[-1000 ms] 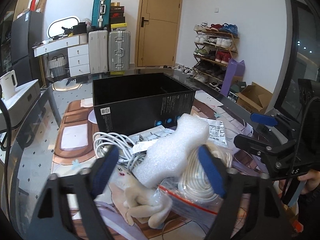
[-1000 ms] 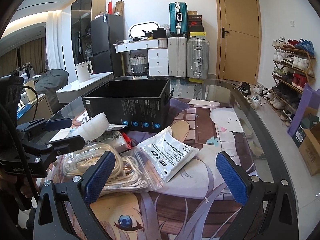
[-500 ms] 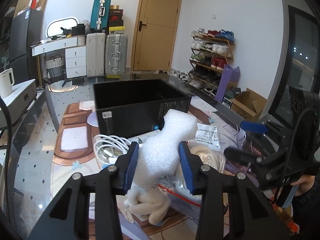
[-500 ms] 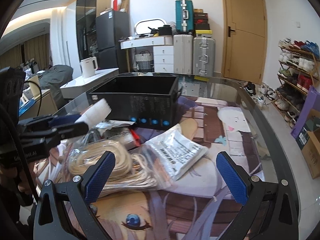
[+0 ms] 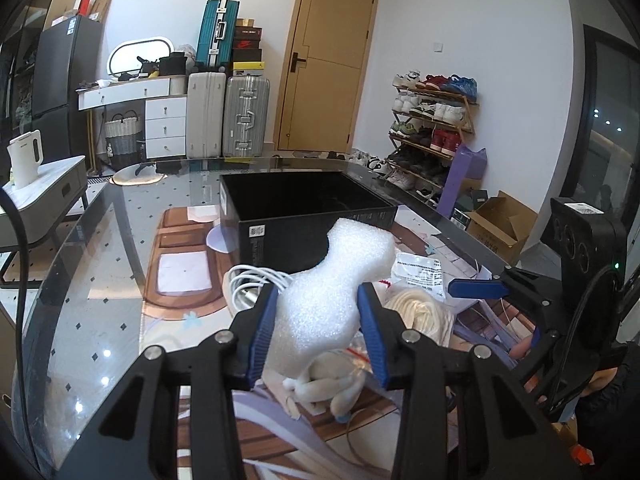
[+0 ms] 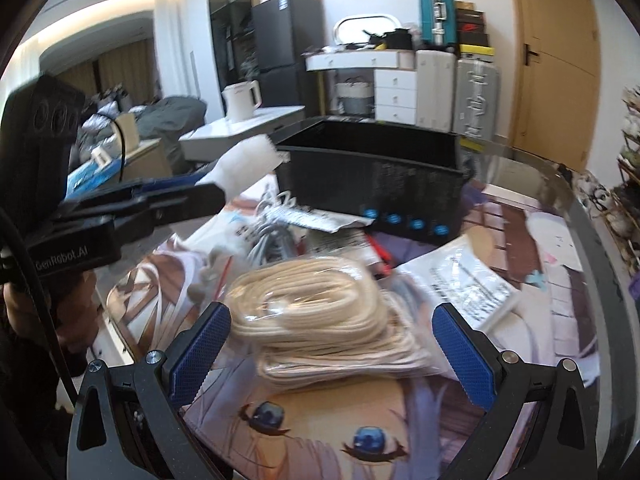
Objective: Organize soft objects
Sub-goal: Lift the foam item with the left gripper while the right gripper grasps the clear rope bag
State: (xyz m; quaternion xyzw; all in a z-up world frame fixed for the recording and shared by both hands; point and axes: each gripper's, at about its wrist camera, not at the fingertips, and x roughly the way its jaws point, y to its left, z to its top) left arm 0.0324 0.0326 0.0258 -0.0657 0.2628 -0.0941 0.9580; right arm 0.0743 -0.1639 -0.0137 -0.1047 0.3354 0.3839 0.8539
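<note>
My left gripper (image 5: 318,332) is shut on a white foam piece (image 5: 340,288), both blue pads pressing its narrow waist, and holds it up off the table. The foam's far end points at an open black box (image 5: 280,240) just beyond. In the right wrist view the foam (image 6: 244,164) juts from the left gripper (image 6: 180,196) beside the box (image 6: 372,184). My right gripper (image 6: 332,344) stands open, low over a bagged coil of cream rope (image 6: 312,312), pads apart from it. A white glove-like cloth (image 5: 328,384) lies below the foam.
A white cable bundle (image 5: 252,284) and a white printed packet (image 6: 468,280) lie on the printed mat near the box. The glass table's curved edge (image 5: 80,264) runs along the left. A person's hand (image 6: 24,304) holds the left gripper.
The left jaws closed onto the foam and carried it up a little and toward the box. The right gripper swung left and down, from the packet to over the rope coil.
</note>
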